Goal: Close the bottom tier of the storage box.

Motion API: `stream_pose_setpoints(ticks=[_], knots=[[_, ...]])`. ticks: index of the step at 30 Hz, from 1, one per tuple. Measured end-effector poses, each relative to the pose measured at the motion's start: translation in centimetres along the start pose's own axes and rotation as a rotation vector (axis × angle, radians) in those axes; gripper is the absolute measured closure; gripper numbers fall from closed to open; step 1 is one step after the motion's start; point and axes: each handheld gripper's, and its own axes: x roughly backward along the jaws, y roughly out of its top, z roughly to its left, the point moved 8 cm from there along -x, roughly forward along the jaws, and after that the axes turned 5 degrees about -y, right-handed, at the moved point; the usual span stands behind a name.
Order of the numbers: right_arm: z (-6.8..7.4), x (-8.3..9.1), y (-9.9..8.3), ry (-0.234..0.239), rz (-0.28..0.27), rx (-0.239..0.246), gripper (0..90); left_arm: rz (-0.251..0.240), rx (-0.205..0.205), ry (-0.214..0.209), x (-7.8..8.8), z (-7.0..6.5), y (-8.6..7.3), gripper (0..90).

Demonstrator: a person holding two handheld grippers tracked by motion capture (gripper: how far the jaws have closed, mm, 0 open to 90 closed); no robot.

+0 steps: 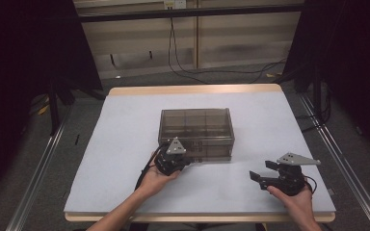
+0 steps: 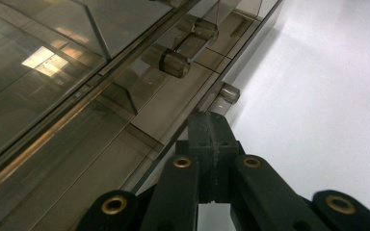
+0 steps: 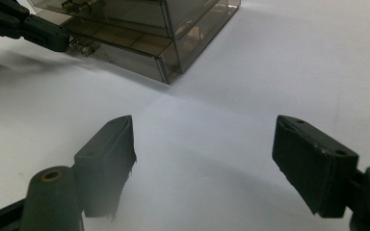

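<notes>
1. Nearest you, your right claw (image 1: 260, 179) hangs over bare white tabletop (image 1: 270, 125) with its jaws spread wide and nothing between them; it sits well apart from the box, to its right and nearer you, and reads as parked clear so that it does not crowd the other hand

2. In the right gripper view the two black pads (image 3: 107, 149) frame only the white surface, with the corner of the box beyond them, so this claw looks free to steady the box should that be needed

3. Your left claw (image 1: 189, 162) is at the near front face of the smoky translucent plastic drawer box (image 1: 196, 126), low down by the bottom drawer; its jaws are pressed together, and in the left gripper view they seem to have nothing between them

4. In that view the closed tip (image 2: 210, 129) lies just short of a small round clear knob (image 2: 229, 92) on the bottom drawer front, with a second knob (image 2: 174, 61) on the drawer above; I judge you are lined up on the lower knob, though the jaws would have to part to take it

5. The box itself stands around the middle of the tabletop, drawers facing you and apparently shut; its dividers show through the top

6. Beyond the far edge lie grey floor and trailing black cables (image 1: 183, 72)
</notes>
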Motion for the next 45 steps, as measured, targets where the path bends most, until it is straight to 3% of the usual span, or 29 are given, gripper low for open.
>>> stream_pose_setpoints(ticks=[2, 3, 4, 7, 20, 25, 27, 37, 45], knots=[[0.0, 0.0, 0.0, 0.001, -0.001, -0.001, 22.9, -0.015, 0.012, 0.009, -0.2, 0.1, 0.2, 90.0], [0.0, 0.0, 0.0, 0.0, -0.001, 0.0, 22.9, 0.007, -0.003, 0.012, -0.1, 0.3, 0.1, 90.0], [0.0, 0.0, 0.0, 0.0, 0.0, 0.0, 22.9, -0.019, 0.013, 0.014, -0.3, 0.3, 0.2, 90.0], [0.0, 0.0, 0.0, 0.001, -0.001, -0.001, 22.9, 0.003, 0.007, 0.018, -0.2, 0.4, 0.1, 90.0], [0.0, -0.1, 0.0, -0.001, 0.001, -0.002, 22.9, 0.002, 0.015, 0.025, -0.3, 0.8, 0.2, 90.0], [0.0, 0.0, 0.0, 0.0, 0.002, -0.002, 22.9, -0.023, 0.032, 0.029, -0.5, 0.9, 0.4, 90.0], [0.0, 0.0, 0.0, -0.001, 0.001, -0.002, 22.9, 0.001, 0.017, 0.033, -0.4, 1.0, 0.3, 90.0], [0.1, -0.1, 0.0, 0.001, 0.003, -0.003, 22.9, -0.015, 0.053, 0.038, -0.7, 1.3, 0.6, 90.0], [0.1, -0.2, 0.0, 0.005, 0.003, 0.0, 22.9, 0.005, 0.018, 0.059, -0.6, 1.3, 0.5, 90.0]])
